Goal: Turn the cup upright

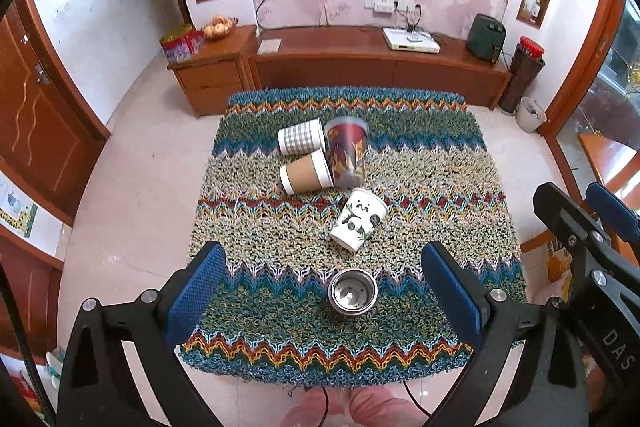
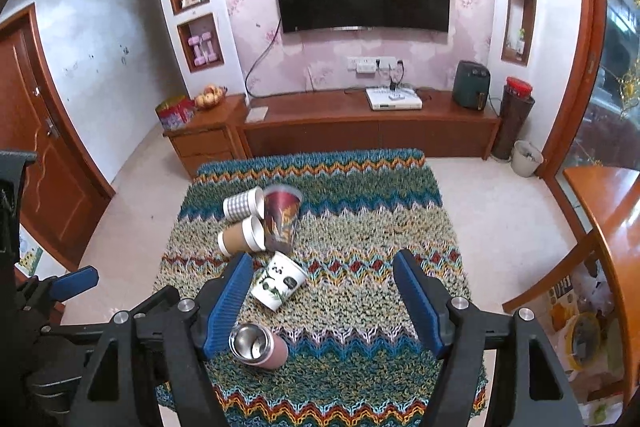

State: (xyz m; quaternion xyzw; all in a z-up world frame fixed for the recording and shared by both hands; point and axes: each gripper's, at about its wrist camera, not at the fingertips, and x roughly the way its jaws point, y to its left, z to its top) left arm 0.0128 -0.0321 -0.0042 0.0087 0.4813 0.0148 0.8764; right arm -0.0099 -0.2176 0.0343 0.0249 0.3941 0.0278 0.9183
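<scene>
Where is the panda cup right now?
The panda cup lies on its side mid-rug, between the steel cup nearer the camera and the brown-sleeved cup beyond.

Your left gripper (image 1: pixel 324 297) hangs above the near end of the shaggy zigzag-striped woven mat (image 1: pixel 440 187), jaws spread wide, nothing between them. Right below, between the blue pads, the steel-lined cup (image 1: pixel 353 291) shows you its open mouth. Just beyond it the white paper cup with the panda print (image 1: pixel 359 219) lies on its side. Farther back you've got a cluster of three: the checked paper cup (image 1: pixel 301 136) and the brown-sleeved paper cup (image 1: pixel 306 171) both tipped over, touching the tall red patterned plastic cup (image 1: pixel 347 151). Your right gripper (image 1: pixel 592 223) pokes in at the right edge, clear of the cups.
</scene>
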